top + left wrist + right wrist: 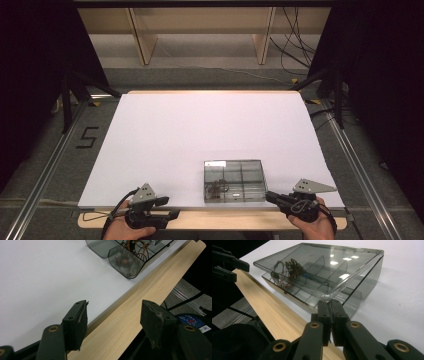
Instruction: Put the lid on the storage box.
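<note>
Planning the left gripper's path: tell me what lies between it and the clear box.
Nothing: in the high view, only bare white table and its wooden edge separate the left gripper from the clear box.

Compartment box (pixel 234 180) sitting on the table (pixel 200 130) near the front edge, right of centre. Tangle of wire and small parts (pixel 216 188) inside its front-left compartment. Left gripper (pixel 172 214) down at the front edge, well left of the box, jaws apart over the strip of bare wood (pixel 140 305). Right gripper (pixel 267 196) just right of the box, tips pressed together right at its front-right corner, lid (pixel 319 267) raised a little off the base there.
</note>
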